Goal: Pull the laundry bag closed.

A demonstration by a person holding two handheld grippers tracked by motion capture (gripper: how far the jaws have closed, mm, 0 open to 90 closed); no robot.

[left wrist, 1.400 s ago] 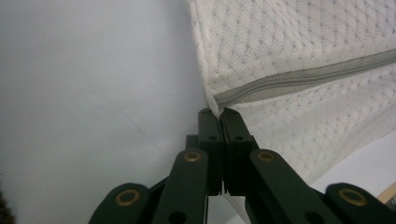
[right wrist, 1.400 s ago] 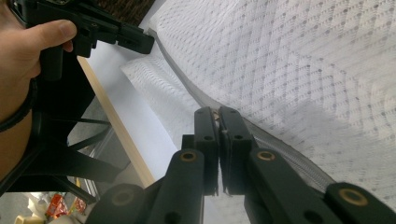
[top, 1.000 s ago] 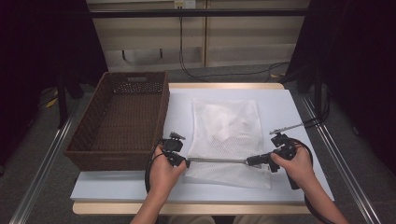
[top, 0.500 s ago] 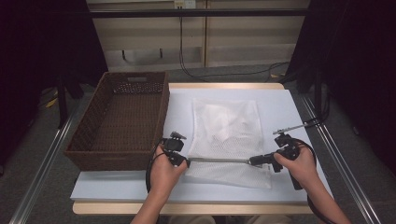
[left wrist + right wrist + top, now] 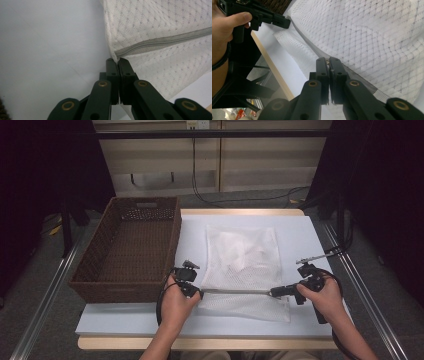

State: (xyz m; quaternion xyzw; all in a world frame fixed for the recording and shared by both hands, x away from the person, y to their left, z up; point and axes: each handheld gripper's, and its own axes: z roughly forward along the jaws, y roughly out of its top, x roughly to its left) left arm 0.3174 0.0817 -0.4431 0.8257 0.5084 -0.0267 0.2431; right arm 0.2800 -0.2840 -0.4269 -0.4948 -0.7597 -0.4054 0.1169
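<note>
A white mesh bag (image 5: 245,255) lies flat on the white table (image 5: 305,240), with a grey zipper (image 5: 235,291) running across it near its front edge. My left gripper (image 5: 200,292) is shut on the zipper's left end at the bag's corner; in the left gripper view its tips (image 5: 117,60) pinch the fabric where the zipper (image 5: 160,42) starts. My right gripper (image 5: 274,293) is shut on the zipper farther right; in the right gripper view its tips (image 5: 328,60) clamp a small brass-coloured piece on the bag (image 5: 372,35). The stretch of zipper between the two grippers is taut.
A brown wicker basket (image 5: 172,240) stands on the table's left, close to my left hand. In the right gripper view the table's wooden front edge (image 5: 274,72) runs beside the bag, with the left gripper (image 5: 284,22) farther off. Metal rails flank the table.
My right hand and gripper have edged slightly to the right along the zipper line. The left gripper and the bag have stayed put.
</note>
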